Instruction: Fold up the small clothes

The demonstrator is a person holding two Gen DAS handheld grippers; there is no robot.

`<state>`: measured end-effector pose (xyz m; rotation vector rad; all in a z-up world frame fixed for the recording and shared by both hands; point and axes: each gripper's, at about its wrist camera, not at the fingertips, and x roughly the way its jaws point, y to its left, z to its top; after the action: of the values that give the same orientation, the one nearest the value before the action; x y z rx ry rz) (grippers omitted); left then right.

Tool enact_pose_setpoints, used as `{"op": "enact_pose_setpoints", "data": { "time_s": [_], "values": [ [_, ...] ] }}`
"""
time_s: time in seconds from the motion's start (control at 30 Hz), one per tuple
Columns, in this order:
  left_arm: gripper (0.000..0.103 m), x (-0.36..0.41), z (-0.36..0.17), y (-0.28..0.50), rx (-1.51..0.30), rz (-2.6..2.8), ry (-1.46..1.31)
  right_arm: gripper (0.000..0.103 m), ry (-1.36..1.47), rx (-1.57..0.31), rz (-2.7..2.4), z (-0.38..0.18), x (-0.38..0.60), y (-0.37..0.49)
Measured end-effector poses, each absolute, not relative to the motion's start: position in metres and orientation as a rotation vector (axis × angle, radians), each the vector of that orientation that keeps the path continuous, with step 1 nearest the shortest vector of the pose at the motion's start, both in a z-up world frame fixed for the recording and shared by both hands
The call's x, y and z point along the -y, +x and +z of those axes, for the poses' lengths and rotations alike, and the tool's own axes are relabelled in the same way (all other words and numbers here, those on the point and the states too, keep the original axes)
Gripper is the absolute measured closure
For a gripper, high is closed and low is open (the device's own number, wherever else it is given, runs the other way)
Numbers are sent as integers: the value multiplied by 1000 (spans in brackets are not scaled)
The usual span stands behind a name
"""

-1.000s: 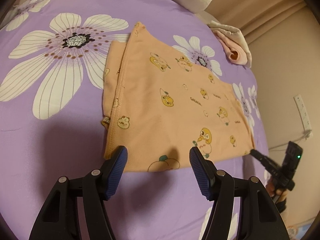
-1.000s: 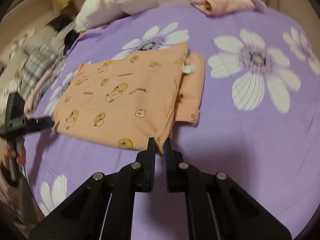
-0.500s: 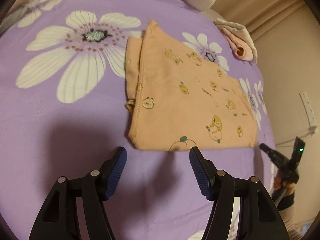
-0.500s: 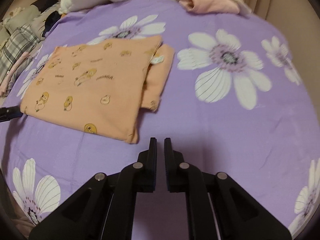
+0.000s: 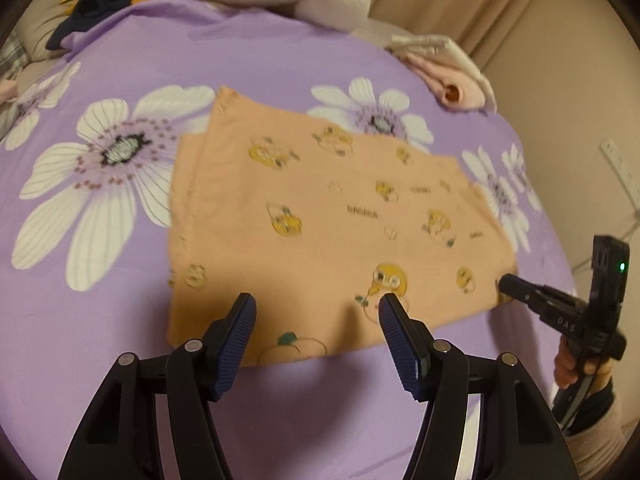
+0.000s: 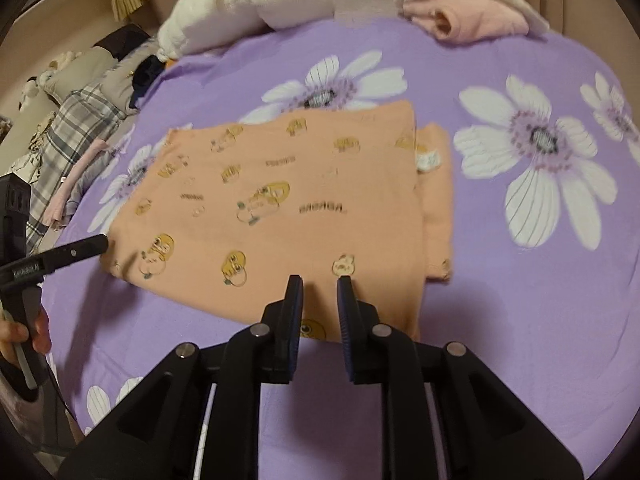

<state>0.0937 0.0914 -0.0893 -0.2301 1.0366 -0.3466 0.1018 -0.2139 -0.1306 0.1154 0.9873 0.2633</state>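
While left claw [image 5: 318,307] gapes, right claw [image 6: 319,280] opening empty, peach garment [image 5: 320,220] folded, duck-printed.

Blurred throughout: printed lettering on the orange garment [image 5: 320,220] unreadable in both views. Cut off at the lower right edge, the hand [image 5: 576,364] gripping the right gripper [image 5: 506,284] (jaw gap too small to judge). Plaid fabric [image 6: 76,132] cropped at left.

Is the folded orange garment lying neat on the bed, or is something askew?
Slightly askew: on the orange garment, an under layer sticks out beyond the top layer's edge, with a small white label showing there. Otherwise it lies flat on the purple sheet.
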Motion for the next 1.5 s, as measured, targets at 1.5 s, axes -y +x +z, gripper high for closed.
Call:
{"op": "enact_pose_setpoints", "data": {
  "time_s": [1.5],
  "values": [
    [24,-177,-134,173,-1033,-407,-926,55,287,-967,365,-124,205,77]
  ]
}}
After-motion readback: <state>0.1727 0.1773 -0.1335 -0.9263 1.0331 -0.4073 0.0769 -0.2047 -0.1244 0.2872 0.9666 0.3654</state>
